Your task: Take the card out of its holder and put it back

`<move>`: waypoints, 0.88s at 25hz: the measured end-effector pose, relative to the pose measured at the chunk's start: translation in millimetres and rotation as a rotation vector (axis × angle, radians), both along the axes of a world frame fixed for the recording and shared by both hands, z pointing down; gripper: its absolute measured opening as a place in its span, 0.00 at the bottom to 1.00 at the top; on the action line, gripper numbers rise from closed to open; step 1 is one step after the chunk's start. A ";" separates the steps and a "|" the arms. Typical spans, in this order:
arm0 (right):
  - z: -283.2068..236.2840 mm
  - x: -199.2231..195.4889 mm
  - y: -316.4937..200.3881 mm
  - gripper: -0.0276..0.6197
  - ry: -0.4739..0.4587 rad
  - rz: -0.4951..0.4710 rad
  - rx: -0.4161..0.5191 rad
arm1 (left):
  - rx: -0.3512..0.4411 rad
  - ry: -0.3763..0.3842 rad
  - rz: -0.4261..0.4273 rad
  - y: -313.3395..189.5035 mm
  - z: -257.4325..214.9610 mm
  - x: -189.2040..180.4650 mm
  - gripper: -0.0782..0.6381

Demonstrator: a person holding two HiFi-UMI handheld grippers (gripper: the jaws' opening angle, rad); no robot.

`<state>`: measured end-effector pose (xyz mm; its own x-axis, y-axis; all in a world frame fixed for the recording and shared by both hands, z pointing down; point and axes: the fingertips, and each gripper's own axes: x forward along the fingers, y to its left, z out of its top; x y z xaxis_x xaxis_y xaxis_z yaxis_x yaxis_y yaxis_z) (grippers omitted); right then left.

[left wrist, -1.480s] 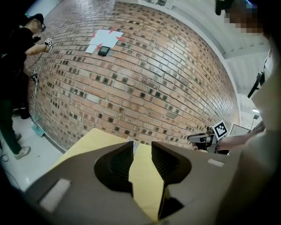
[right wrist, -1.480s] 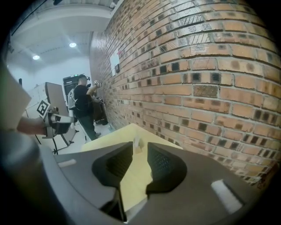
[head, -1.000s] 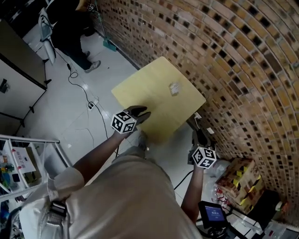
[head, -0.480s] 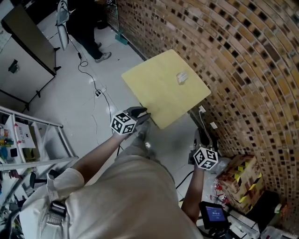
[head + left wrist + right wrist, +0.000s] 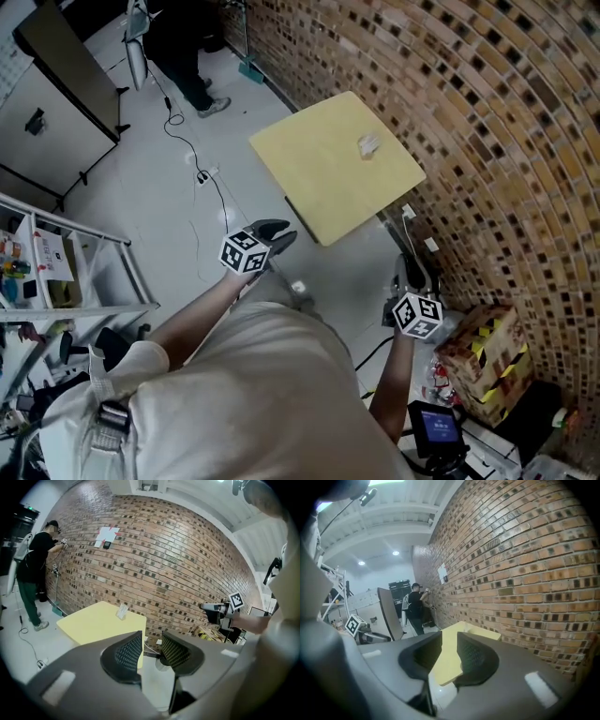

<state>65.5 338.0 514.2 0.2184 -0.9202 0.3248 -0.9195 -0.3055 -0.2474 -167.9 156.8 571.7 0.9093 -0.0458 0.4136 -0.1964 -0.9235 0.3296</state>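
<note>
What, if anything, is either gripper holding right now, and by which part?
Nothing: the left gripper and right gripper both stand open and empty; the card holder sits untouched on the table.

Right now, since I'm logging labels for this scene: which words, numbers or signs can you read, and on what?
No text here is readable.
Card in its holder on the yellow table: too small to read.
Papers on the brick wall: blurred.
Small screen: blue glow, print too small.
Marker cubes: square patterns only, no words.
</note>
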 end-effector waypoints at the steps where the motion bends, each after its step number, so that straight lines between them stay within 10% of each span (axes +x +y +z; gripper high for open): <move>1: -1.8 2.2 1.1 0.20 0.002 0.005 0.004 | 0.001 -0.004 0.007 1.1 0.6 2.8 0.32; 22: -6.8 -8.0 20.5 0.20 0.004 0.094 -0.007 | 0.013 0.035 0.179 12.1 -18.2 54.6 0.32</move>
<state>57.4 358.5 507.4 0.3051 -0.8934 0.3299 -0.8876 -0.3922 -0.2415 -113.3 168.9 553.4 0.9174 0.1133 0.3816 -0.0169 -0.9467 0.3216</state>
